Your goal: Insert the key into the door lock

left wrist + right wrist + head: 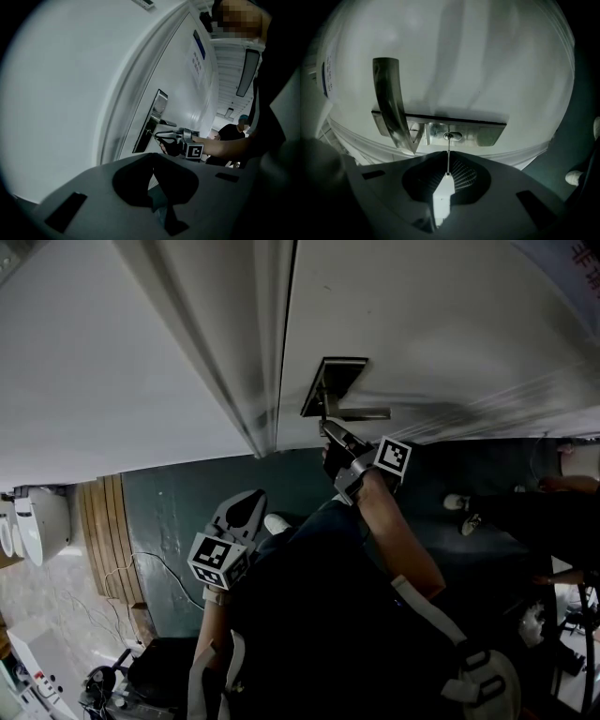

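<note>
1. Left gripper hangs low over the dark floor, well apart from the door. Its jaws are drawn together on nothing. It steadies neither door nor lock, so any push from the other side meets no counter-hold.
2. Door handle juts out just left of the keyhole. A sideways drift of the working tool would likely knock the lever and throw the key off its line.
3. Lock plate sits flat on the door face with the keyhole near its middle. The key points straight at that slot, its tip touching or just inside. How deep it sits cannot be told, but most of the blade shows outside.
4. Right gripper is up at the lock, clamped on the key's pale head. The thin blade reaches forward from between the jaws.
5. Only the head is pinched, so the long blade acts as a lever. A small tilt of the wrist could bind it against the slot wall, bend it, or twist the head between the pads. A hard push while the blade is misaligned could slide the key back through the grip or skid it across the plate.
6. Shoes of a bystander show far right, well apart from the lock and probably no hazard.
</note>
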Action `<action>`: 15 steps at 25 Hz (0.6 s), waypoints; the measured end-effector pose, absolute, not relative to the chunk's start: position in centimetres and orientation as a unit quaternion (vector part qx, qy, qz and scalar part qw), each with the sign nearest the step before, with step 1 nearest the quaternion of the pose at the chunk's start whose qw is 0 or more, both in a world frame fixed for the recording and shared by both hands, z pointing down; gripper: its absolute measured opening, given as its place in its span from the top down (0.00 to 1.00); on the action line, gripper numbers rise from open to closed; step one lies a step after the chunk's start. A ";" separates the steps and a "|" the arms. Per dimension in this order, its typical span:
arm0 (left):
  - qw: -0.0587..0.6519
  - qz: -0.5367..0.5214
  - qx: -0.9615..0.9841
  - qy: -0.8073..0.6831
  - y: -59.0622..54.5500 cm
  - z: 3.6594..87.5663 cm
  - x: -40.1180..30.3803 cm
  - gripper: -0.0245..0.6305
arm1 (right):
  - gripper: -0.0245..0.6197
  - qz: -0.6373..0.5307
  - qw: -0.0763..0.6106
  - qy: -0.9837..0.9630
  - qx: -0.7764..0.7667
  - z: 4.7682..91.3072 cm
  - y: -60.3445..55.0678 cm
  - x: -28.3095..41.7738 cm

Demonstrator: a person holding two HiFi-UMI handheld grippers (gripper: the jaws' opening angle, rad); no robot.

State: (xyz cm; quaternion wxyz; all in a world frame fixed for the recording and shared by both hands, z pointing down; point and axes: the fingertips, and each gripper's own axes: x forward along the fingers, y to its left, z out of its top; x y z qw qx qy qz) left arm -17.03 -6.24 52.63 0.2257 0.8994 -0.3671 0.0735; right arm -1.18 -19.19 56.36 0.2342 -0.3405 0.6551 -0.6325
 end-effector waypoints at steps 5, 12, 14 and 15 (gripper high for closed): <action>0.223 0.072 0.902 -0.362 -6.2 52.4 -16.7 0.95 | 0.91 -0.634 0.230 0.655 -0.340 56.0 -19.1 -1.2; 0.231 0.072 0.897 -0.370 -6.1 52.2 -17.1 0.95 | 0.91 -0.637 0.245 0.648 -0.338 56.0 -19.2 -1.1; 0.232 0.073 0.897 -0.369 -6.1 52.3 -17.3 0.95 | 0.91 -0.636 0.257 0.645 -0.338 56.1 -19.3 -1.0; 0.234 0.075 0.896 -0.369 -6.1 52.3 -17.3 0.95 | 0.91 -0.636 0.261 0.642 -0.339 56.1 -19.3 -1.0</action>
